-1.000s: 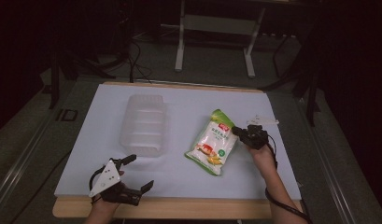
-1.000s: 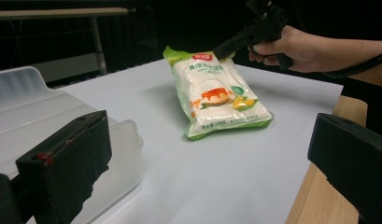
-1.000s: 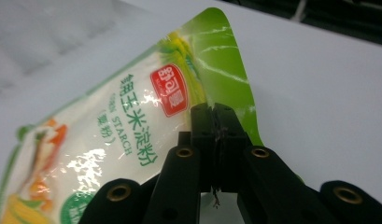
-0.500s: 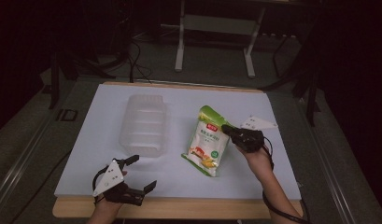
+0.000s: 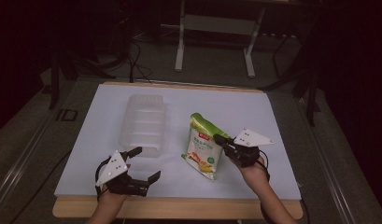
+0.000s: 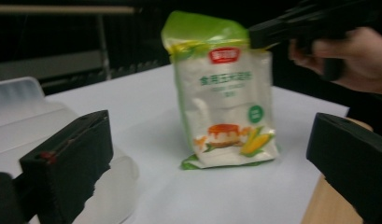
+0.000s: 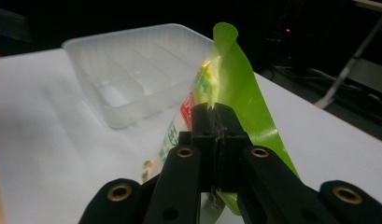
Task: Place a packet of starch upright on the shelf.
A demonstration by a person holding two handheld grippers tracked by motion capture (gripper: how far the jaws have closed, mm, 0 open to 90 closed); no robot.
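The right gripper has its jaws clamped tight on the upper edge of a green and white food pouch, pinching the green top strip so that the pouch stands nearly upright with its bottom edge resting on the white table, near the middle and a little toward the person's side. In the right gripper view the two black jaws meet on the thin green film, which curls up above them. The pouch's front, printed with corn cobs and a pudding, faces the left gripper, whose jaws stand wide apart with nothing between them, hovering near the table's front edge and well apart from the pouch. A clear plastic tray with moulded compartments lies on the table to the left of the pouch, just beyond the left gripper.
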